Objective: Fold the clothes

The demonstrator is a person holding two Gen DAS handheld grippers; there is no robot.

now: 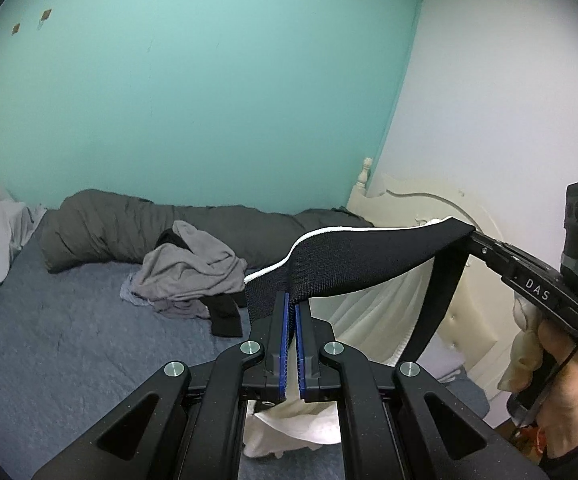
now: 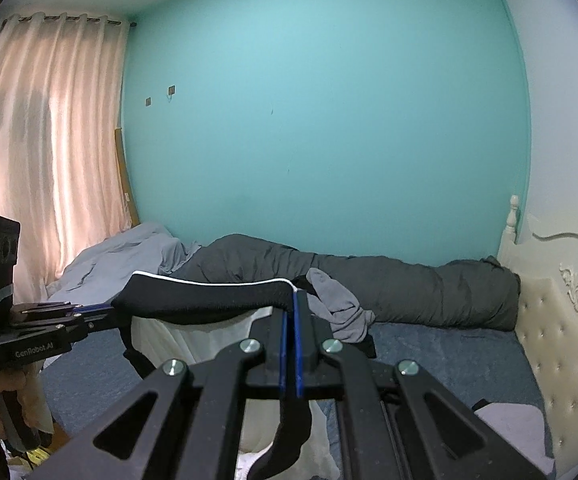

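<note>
A garment with a black knit band [image 1: 369, 256] edged in white piping hangs stretched in the air above the bed, and its white cloth [image 1: 369, 320] droops beneath. My left gripper [image 1: 292, 300] is shut on one end of the band. My right gripper [image 1: 472, 236], held by a hand [image 1: 557, 360], is shut on the other end. In the right wrist view the same band [image 2: 209, 294] runs from the right gripper [image 2: 292, 300] leftward to the left gripper [image 2: 109, 309], with the white cloth [image 2: 193, 336] hanging between them.
A crumpled pile of grey clothes [image 1: 193, 272] lies on the blue-grey bedsheet [image 1: 69, 340]. A rolled dark grey duvet [image 1: 109, 224] lines the teal wall. A cream headboard [image 2: 549, 320] is at the right, with a light blue blanket [image 2: 121, 256] and a curtain [image 2: 41, 140] at the left.
</note>
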